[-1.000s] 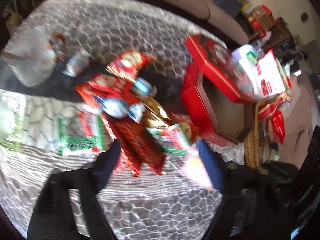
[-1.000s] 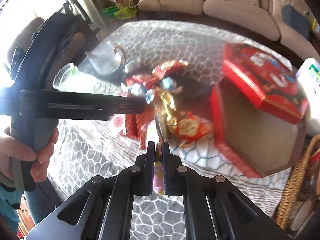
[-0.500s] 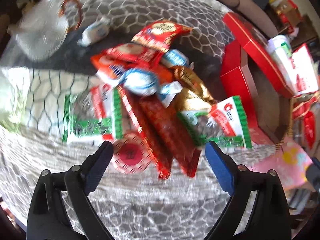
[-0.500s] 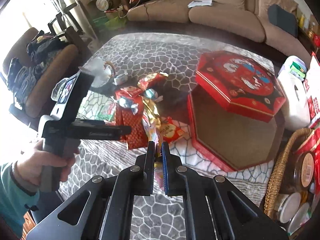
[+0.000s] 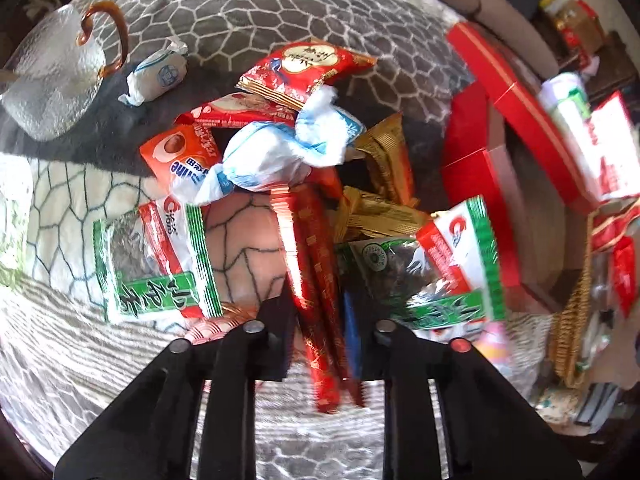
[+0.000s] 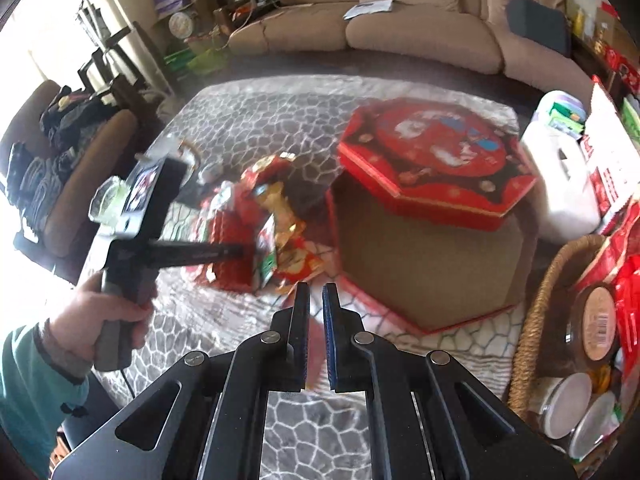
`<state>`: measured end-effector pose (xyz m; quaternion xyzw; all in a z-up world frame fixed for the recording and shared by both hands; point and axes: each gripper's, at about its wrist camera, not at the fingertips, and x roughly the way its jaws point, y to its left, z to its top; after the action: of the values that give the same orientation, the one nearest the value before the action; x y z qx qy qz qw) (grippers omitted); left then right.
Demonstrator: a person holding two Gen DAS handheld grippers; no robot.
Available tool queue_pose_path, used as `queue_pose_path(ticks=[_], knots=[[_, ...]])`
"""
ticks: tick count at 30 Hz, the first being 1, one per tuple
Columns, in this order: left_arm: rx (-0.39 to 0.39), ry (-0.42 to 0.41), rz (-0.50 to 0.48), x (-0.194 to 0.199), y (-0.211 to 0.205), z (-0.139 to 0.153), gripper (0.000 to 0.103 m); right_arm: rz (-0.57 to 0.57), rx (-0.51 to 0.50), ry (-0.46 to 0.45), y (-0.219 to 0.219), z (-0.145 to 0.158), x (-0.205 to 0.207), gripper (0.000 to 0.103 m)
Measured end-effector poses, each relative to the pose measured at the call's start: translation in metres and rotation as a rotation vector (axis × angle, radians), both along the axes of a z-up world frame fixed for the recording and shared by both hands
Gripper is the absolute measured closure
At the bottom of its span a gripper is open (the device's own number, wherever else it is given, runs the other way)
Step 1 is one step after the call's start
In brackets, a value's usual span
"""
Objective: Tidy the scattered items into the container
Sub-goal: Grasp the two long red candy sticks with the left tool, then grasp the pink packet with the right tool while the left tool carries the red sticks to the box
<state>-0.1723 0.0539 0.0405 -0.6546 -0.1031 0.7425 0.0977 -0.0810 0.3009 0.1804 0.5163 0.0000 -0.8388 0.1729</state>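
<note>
A heap of snack packets [image 5: 288, 152] lies on the grey patterned tablecloth [image 5: 256, 12]. My left gripper [image 5: 320, 312] is shut on long red packets [image 5: 316, 280] at the near edge of the heap. The open red octagonal box [image 6: 432, 264] stands right of the heap, its lid [image 6: 436, 160] leaning on its far rim. My right gripper [image 6: 316, 300] hovers before the box's near left corner, jaws a narrow gap apart; I cannot tell whether anything is between them. The left gripper [image 6: 240, 256] also shows there, at the heap [image 6: 256, 220].
A glass mug [image 5: 52, 80] and a lone white candy [image 5: 158, 76] sit at the table's far left. A wicker basket [image 6: 536, 312] with jars stands at the right edge. A white tissue pack [image 6: 560, 184] lies behind the box. A sofa [image 6: 400, 28] is beyond the table.
My left gripper moved into the heap and closed on the long red packets. My right gripper rose and moved back toward the box; the pink packet is no longer visible between its fingers.
</note>
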Motion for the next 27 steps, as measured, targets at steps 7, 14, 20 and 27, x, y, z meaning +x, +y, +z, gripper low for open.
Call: queue_pose_path(ticks=[7, 14, 20, 27], knots=[[0.032, 0.065, -0.063, 0.004, 0.007, 0.045, 0.086, 0.031, -0.007, -0.035, -0.009, -0.022, 0.006, 0.067], [0.061, 0.139, -0.111, 0.005, 0.024, 0.1, 0.086, 0.205, 0.149, -0.093, -0.08, -0.104, 0.028, 0.018], [0.071, 0.178, -0.123, 0.0, 0.019, 0.136, 0.086, 0.305, 0.274, -0.049, -0.1, -0.142, 0.025, 0.018], [0.079, 0.184, -0.136, 0.0, 0.019, 0.145, 0.086, 0.381, 0.306, -0.062, -0.103, -0.167, 0.02, 0.036]])
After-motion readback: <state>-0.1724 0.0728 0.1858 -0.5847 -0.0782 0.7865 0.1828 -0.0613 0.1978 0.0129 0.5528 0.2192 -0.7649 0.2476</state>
